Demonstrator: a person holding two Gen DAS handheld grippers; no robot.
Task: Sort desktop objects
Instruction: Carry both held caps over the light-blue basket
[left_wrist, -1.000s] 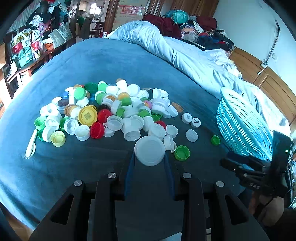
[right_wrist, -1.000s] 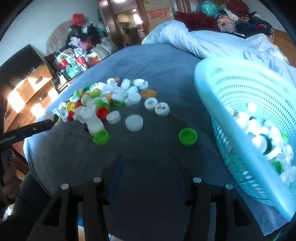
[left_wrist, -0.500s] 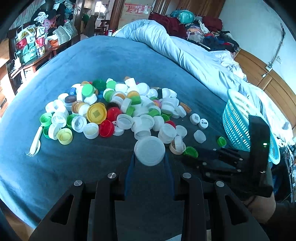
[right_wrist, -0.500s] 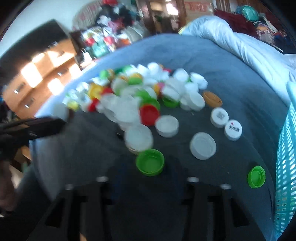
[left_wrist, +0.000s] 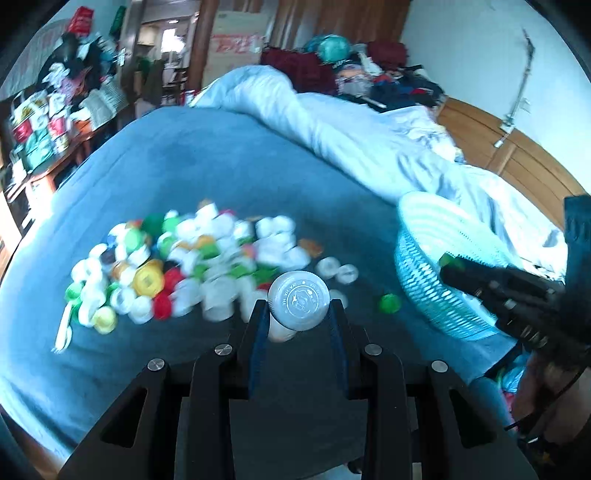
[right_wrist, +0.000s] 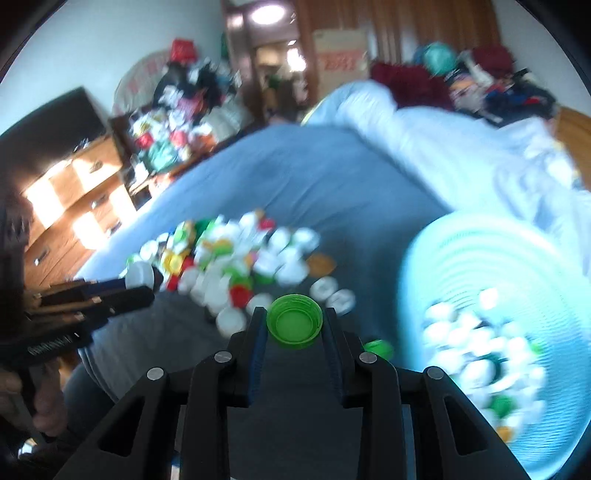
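Green cap (right_wrist: 294, 326) pinched in right gripper (right_wrist: 293, 328) at lower centre, white cap (left_wrist: 298, 305) clamped in left gripper (left_wrist: 297, 317), both tilted downward; basket (right_wrist: 417, 266) contents visible only from right wrist view.

Left gripper (left_wrist: 298, 314) in the foreground, its fingers (left_wrist: 256, 328) pressed on either side of a white cap (left_wrist: 298, 303) with an embossed top. Beyond it, a blurred heap of caps (left_wrist: 192, 262), white, green, yellow and red, lies on the blue bed cover (left_wrist: 221, 166). At right, a light-blue mesh basket (left_wrist: 424, 266) stands on the cover, a lone green cap (left_wrist: 389, 303) just beside it. The right gripper (left_wrist: 454, 267) reaches over the basket's rim, something green at its tip. A pale quilt (left_wrist: 351, 140) lies bunched behind
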